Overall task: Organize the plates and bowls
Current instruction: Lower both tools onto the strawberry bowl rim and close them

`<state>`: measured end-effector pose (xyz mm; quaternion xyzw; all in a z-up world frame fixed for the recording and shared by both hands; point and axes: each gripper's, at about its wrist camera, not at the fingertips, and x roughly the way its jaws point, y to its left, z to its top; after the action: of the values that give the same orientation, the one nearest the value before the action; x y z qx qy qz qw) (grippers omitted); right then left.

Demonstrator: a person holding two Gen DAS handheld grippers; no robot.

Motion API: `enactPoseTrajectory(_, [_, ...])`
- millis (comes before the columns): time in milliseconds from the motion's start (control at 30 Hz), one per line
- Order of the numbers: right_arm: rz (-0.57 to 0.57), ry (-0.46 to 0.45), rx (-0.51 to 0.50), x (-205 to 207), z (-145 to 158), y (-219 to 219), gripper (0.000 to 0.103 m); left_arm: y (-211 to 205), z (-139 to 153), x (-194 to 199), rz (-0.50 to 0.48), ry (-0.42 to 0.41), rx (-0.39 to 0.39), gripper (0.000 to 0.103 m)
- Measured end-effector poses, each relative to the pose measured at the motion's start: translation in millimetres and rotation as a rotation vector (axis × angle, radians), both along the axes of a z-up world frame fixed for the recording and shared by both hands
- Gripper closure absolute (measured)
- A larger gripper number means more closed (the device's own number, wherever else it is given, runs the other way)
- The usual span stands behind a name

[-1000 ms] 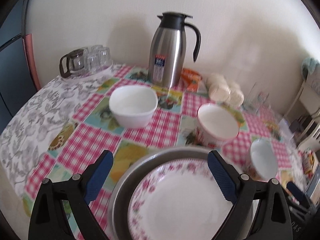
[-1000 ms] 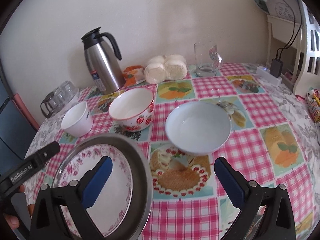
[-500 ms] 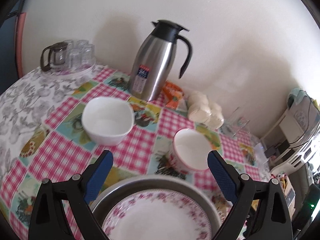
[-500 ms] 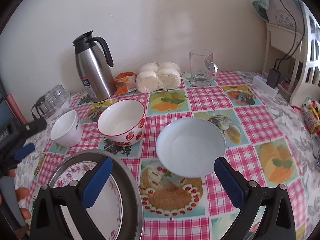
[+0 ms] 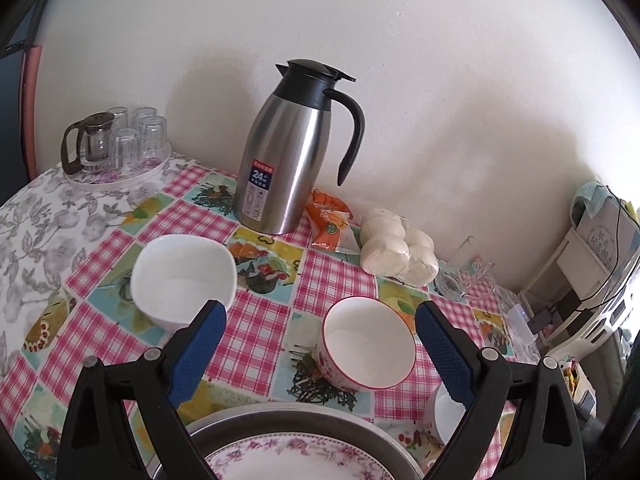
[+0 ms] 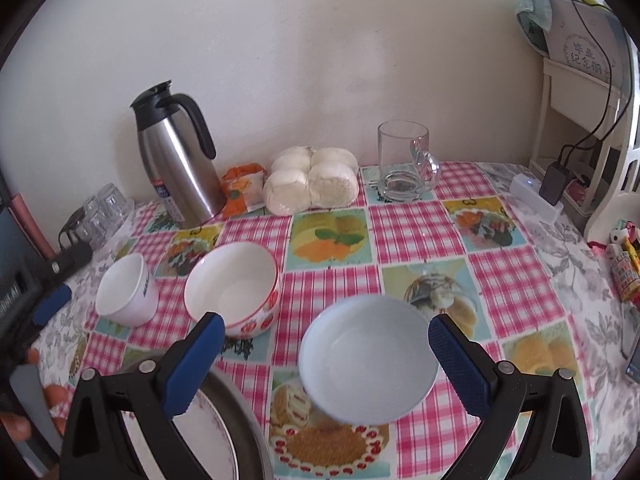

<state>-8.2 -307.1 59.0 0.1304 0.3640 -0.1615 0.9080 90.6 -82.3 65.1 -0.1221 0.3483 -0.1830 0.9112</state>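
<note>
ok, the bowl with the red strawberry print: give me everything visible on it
The round white ceramic-looking bowl with a red rim and red strawberry print stands upright and looks empty, its inside plain glossy white. It rests on the pink checked tablecloth, between the plain white cup-shaped bowl and the pale blue bowl, apart from both. In the left wrist view it sits ahead of the open left gripper, untouched.
</note>
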Motion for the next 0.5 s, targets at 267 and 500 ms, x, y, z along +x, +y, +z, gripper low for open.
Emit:
enactPoseTrajectory(267, [-0.004, -0.024, 0.038, 24, 25, -21, 0.000, -3, -15, 18, 0.002, 0.058, -0.048, 0.007])
enactPoseTrajectory(500, [0.011, 0.062, 0.088, 58, 10, -25, 0.000, -13, -32, 37, -0.056, 0.182, -0.062, 0.007])
